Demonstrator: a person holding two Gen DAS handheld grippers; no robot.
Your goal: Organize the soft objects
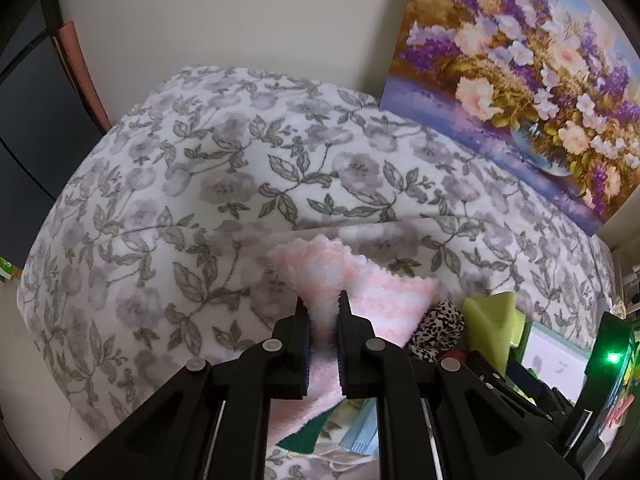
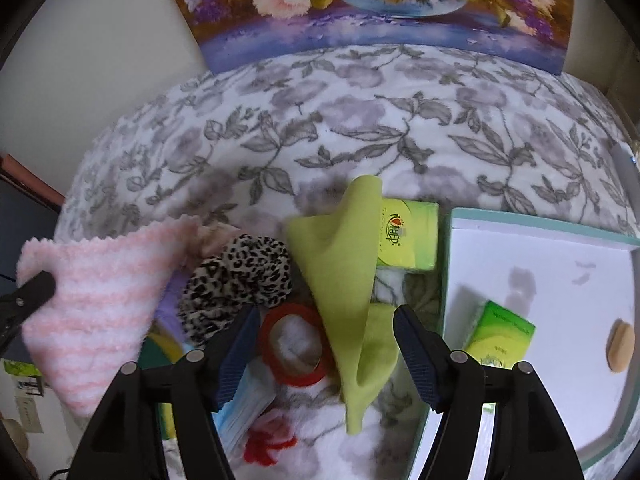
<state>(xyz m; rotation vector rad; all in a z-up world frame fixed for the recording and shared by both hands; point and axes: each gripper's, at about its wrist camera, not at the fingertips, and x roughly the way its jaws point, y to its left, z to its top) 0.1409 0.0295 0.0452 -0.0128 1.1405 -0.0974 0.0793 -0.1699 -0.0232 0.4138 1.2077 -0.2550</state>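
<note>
While the left gripper [image 1: 323,307] has its fingers clamped on a bunched fold of the pink-and-white striped cloth [image 2: 100,300], the right gripper [image 2: 326,350] hangs with its fingers spread, nothing pressed between them, over the lime-green cloth [image 2: 344,272]. That green cloth lies draped and creased on the floral blanket [image 2: 320,132], just left of the white tray with the teal rim [image 2: 540,224], and its lower tail falls between the open fingers without being pinched. Left of the green cloth sit a leopard-print scrunchie [image 2: 244,276] and a red ring [image 2: 294,344]; a green tissue pack [image 2: 408,236] leans behind it, beside the tray. Inside the tray a second green pack [image 2: 504,340] and a small round tan puff [image 2: 621,344] already rest.

The step in hand looks like gathering loose soft pieces: one cloth is secured on the left, the next is being lined up on the right. The next move probably calls for the right fingers to sink over a thick fold of the green cloth and close squarely, keeping clear of the red ring and the tray wall, which stand close on either side.
</note>
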